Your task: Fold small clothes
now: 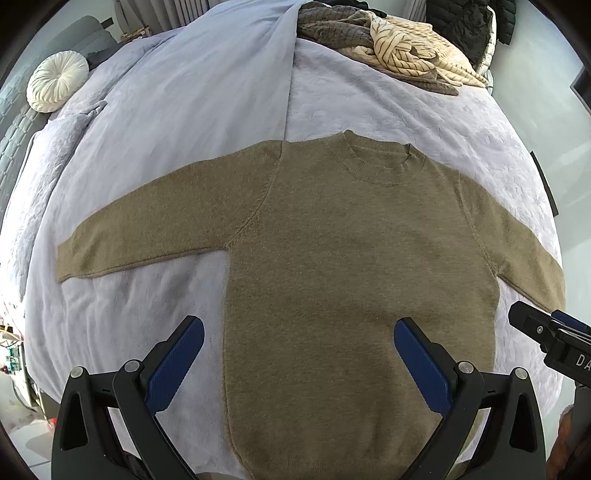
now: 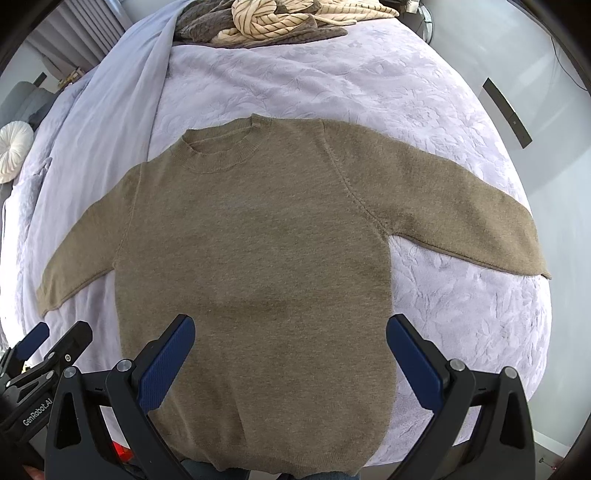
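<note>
An olive-brown knit sweater (image 1: 332, 251) lies flat and face up on the lavender bed cover (image 1: 388, 107), collar far, hem near, both sleeves spread out to the sides. It also shows in the right wrist view (image 2: 258, 240). My left gripper (image 1: 299, 332) is open and empty, hovering above the lower left part of the sweater body. My right gripper (image 2: 290, 328) is open and empty above the lower middle of the body. Each gripper shows at the edge of the other's view: the right one (image 1: 546, 332), the left one (image 2: 48, 347).
A heap of striped cream and dark grey clothes (image 1: 388, 44) lies at the far end of the bed, also in the right wrist view (image 2: 266, 18). A round white cushion (image 1: 55, 81) sits far left. The bed's edge and floor (image 2: 554, 147) are to the right.
</note>
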### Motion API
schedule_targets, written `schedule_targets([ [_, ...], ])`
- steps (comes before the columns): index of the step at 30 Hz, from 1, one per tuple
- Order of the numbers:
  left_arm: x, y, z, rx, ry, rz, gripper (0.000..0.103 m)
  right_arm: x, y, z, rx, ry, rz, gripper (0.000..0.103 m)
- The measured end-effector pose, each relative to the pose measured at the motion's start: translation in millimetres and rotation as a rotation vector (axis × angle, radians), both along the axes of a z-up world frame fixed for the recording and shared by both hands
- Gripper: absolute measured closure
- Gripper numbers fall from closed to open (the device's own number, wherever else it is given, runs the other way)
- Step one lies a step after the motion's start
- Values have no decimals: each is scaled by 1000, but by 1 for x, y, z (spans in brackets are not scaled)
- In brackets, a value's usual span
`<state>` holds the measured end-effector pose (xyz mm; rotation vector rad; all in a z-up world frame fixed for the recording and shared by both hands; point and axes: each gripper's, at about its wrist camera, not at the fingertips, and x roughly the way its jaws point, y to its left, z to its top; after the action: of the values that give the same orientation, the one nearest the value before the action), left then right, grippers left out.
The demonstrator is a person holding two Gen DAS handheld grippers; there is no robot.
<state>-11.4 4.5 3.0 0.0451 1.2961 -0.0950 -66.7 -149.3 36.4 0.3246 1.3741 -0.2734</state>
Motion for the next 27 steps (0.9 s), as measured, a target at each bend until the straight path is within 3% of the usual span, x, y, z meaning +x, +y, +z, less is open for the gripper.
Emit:
schedule_targets([
  [27,-3,7,-4,0,10,14,0,-1,7,-4,-3,12,20,0],
])
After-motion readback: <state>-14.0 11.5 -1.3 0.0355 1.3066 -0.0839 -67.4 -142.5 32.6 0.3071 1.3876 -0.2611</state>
